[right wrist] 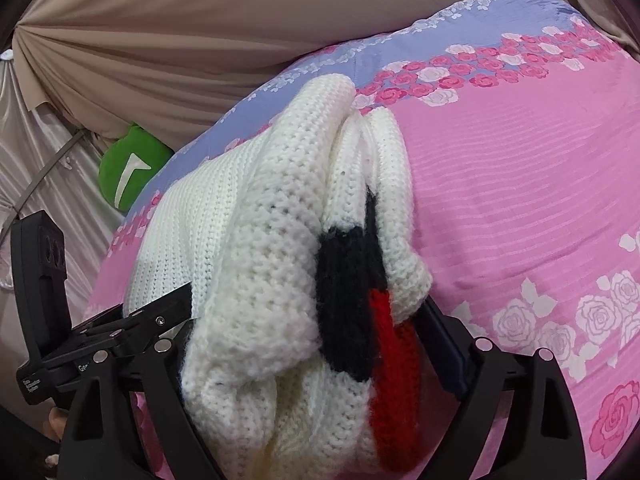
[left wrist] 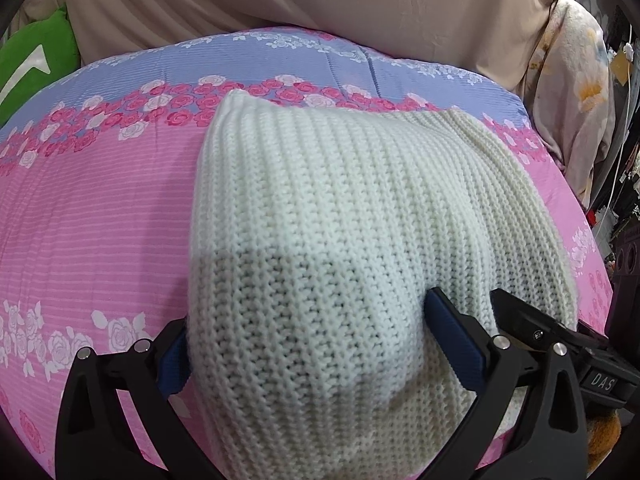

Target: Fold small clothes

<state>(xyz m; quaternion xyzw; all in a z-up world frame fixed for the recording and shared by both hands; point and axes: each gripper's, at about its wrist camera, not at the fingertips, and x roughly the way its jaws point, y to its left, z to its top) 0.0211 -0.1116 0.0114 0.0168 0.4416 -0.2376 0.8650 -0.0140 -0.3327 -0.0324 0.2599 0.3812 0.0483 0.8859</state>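
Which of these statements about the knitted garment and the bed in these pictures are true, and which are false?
1. The cream-white ribbed knit garment lies on a pink bedspread printed with roses. True.
2. The garment is one plain colour throughout. False: the right wrist view shows a black patch and a red patch in the knit.
3. A bright green cushion sits at the far edge of the bed. True.
4. The left gripper hangs far above the bed with nothing between its fingers. False: knit fabric fills the gap between them.
5. The backdrop behind the bed is a bare brick wall. False: it is draped beige cloth.
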